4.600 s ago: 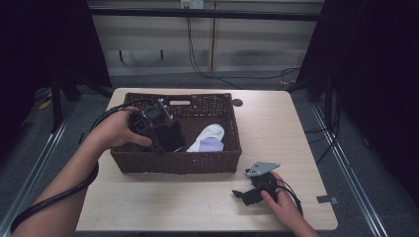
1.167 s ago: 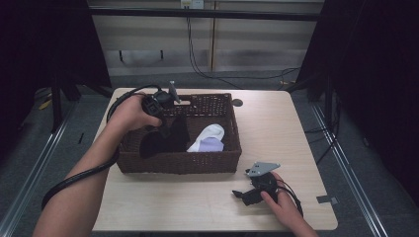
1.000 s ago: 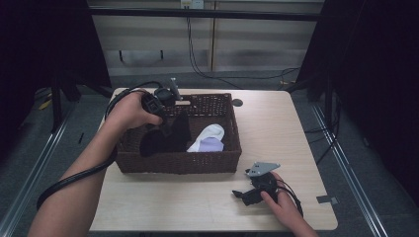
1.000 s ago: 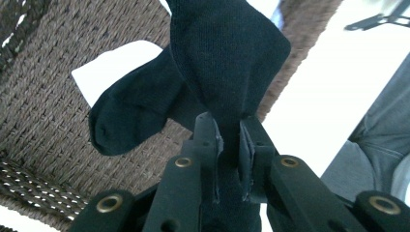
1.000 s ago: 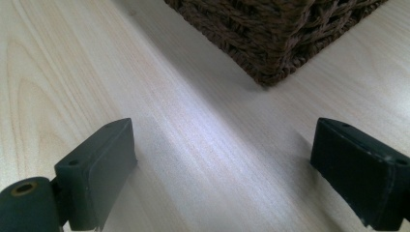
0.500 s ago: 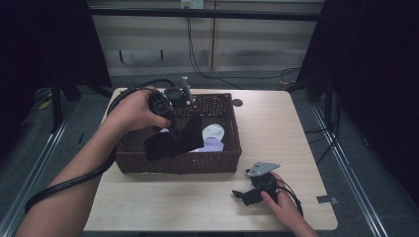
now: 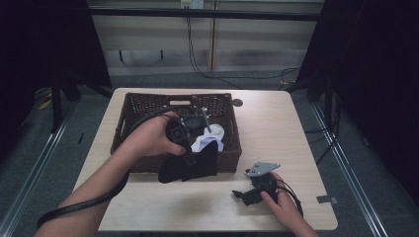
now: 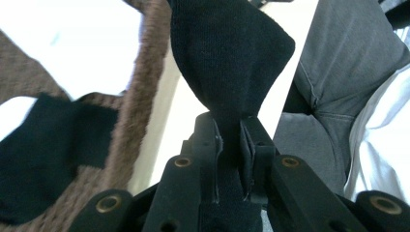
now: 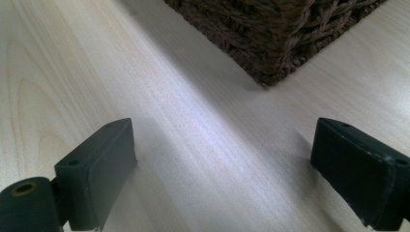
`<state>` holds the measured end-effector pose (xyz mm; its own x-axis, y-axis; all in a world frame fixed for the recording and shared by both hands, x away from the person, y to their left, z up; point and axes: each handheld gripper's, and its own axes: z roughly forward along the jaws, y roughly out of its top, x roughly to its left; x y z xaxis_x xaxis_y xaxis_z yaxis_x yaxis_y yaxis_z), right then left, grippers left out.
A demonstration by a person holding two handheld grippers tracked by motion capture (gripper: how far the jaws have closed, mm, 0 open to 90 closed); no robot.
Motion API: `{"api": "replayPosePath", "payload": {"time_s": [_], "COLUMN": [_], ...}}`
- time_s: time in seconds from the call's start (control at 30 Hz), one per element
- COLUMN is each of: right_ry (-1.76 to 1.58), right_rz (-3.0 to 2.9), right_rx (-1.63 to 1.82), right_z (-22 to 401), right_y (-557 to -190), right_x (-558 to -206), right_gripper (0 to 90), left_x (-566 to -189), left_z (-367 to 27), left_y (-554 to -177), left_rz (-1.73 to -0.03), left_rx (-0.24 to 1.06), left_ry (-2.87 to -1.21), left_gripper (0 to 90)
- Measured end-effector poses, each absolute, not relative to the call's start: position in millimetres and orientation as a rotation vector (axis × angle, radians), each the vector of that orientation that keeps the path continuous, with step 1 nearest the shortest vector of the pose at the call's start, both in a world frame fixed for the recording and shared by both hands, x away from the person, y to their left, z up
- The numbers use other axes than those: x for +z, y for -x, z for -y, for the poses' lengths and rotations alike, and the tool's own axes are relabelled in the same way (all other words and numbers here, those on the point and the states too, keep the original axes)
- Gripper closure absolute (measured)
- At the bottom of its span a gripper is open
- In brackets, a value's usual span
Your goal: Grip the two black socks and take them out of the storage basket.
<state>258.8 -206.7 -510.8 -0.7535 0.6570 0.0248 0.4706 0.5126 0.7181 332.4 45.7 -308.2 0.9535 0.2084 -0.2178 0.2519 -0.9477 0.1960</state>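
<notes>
High view has the left gripper [image 7: 190, 148] up over the near wall of the wicker basket [image 7: 129, 116], with a black sock [image 7: 190, 165] dangling below it, draped across the basket's front rim and hanging toward the table [image 7: 276, 128]. In the left gripper view you can see the jaws pinched tight on a bunched bit of the black sock [image 8: 227, 58], fabric fanning out just ahead of the tips. Looks like a solid bite, cloth goes well back between the pads, not just a corner.

So the step in hand, as I read it, is pulling socks out of the basket and onto the table. Tips for doing it clean:

- Get the whole sock above the rim before you go sideways. The hanging end is below the gripper and right against the weave, so dragging it could snag.
- Carry it toward the person's side and lower until the loose end touches wood first, then open. That way it lies flat instead of in a heap.
- Don't let go early, or it may slide back in.

There's a white sock [image 7: 207, 138] behind the gripper inside the basket, and another dark piece [image 8: 38, 145] off to the side of the jaws on the basket floor.

The right gripper [image 7: 247, 195] sits on the table with its jaws spread wide, nothing between them, basket corner [image 9: 270, 43] just ahead of it. I'd keep it parked there, out of the drop zone.
</notes>
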Motion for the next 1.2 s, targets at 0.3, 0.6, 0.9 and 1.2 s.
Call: {"api": "replayPosePath", "payload": {"time_s": [0.3, 0.6, 0.9, 1.2], "right_ry": [-0.954, -0.955, -0.957, -0.958], "right_rz": [-2.505, -2.505, -2.505, -2.505], "right_rx": [1.077, 1.077, 1.076, 1.076], "right_z": [207, 207, 207, 207], "right_y": [-259, -259, -258, -258], "right_x": [-511, -511, -511, -511], "right_gripper": [8.1, 8.1, 8.1, 8.1], "left_x": [-345, -327, -303, -309], "left_z": [-33, -40, -50, -66], "left_y": [-320, -324, -340, -369], "left_rz": [-0.284, -0.278, -0.351, -0.453], "left_rx": [-0.316, -0.245, -0.169, -0.109], "left_ry": [-2.912, -2.860, -2.837, -2.824], "left_gripper": [75.1, 55.2, 52.6, 44.8]}}
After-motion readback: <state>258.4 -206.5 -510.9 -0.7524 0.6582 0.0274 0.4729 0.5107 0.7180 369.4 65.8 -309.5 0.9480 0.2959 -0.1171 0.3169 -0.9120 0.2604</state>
